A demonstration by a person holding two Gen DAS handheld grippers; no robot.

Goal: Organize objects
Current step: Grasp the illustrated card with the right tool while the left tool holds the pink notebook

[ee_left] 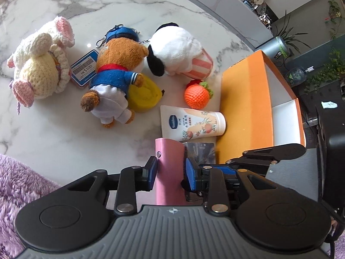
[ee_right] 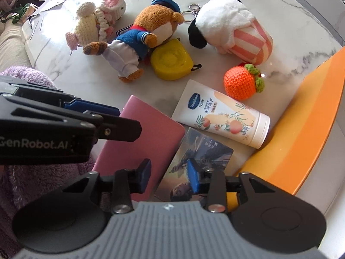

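The left gripper (ee_left: 170, 170) points steeply down at the marble table (ee_left: 64, 133). Its blue fingers (ee_left: 152, 172) pinch a pink case (ee_left: 170, 168) from both sides, and the case stands on edge between them.

The right gripper (ee_right: 169, 178) points almost straight down. Its fingers (ee_right: 193, 178) are partly spread over a picture card (ee_right: 204, 151) lying flat on the table. One finger sits on or just above the card; I cannot tell if it touches. Nothing is held.

Next to the card lies a Vaseline tube (ee_left: 194, 125), touching the orange box (ee_left: 243, 112). Near it sit a crochet orange (ee_left: 197, 96), a yellow tape measure (ee_left: 144, 97), a sailor bear (ee_left: 116, 75), a black-and-white plush dog (ee_left: 176, 49) and a crochet bunny (ee_left: 41, 64).
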